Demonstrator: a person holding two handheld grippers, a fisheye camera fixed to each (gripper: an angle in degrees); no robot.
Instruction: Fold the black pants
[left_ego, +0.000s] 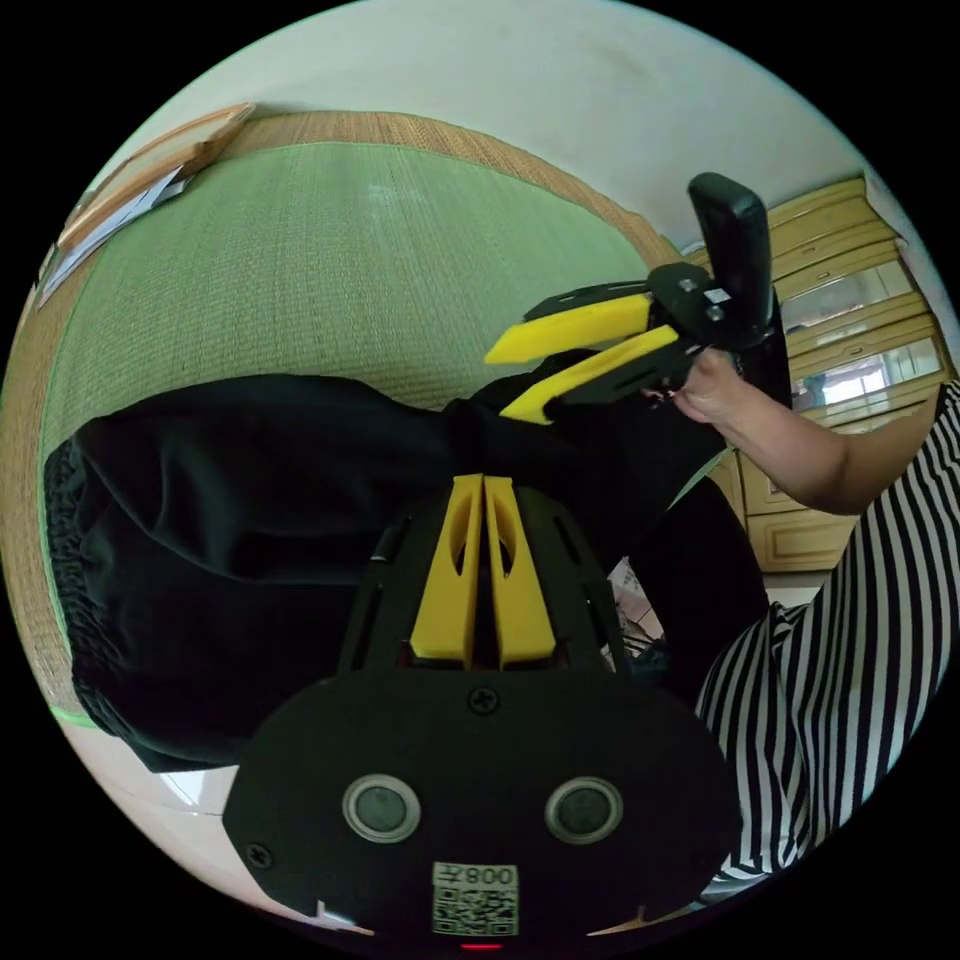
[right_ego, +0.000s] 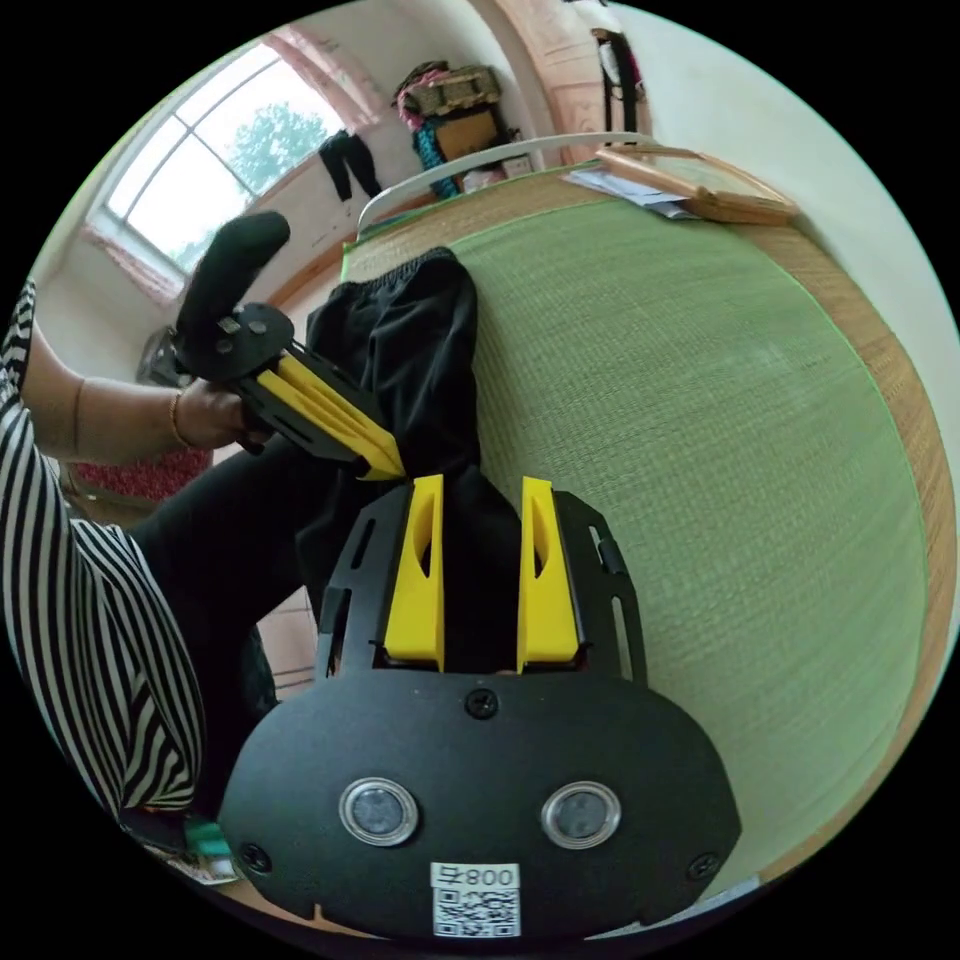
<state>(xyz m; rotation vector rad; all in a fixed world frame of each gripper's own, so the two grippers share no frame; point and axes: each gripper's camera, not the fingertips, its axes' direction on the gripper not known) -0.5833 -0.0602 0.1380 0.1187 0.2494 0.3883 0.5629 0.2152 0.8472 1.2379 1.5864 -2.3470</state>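
Observation:
The black pants (left_ego: 230, 520) lie along the near edge of a green woven mat (left_ego: 350, 260), with the elastic waistband at the left end. My left gripper (left_ego: 483, 482) is shut, its tips pinching a gathered bunch of the fabric. Just above it hovers my right gripper (left_ego: 520, 380), its yellow jaws apart. In the right gripper view the pants (right_ego: 420, 330) run away from me towards the waistband. My right gripper (right_ego: 483, 485) stands open with black cloth lying between its jaws. My left gripper (right_ego: 385, 465) comes in from the left, shut on the cloth.
A person in a striped top (right_ego: 80, 620) holds both grippers. A wooden frame (right_ego: 700, 180) and papers lie at the mat's far corner. Wooden cabinets (left_ego: 850, 300) stand behind, a window (right_ego: 220, 160) is at the far side, and pale floor tiles (left_ego: 150, 790) lie beside the mat.

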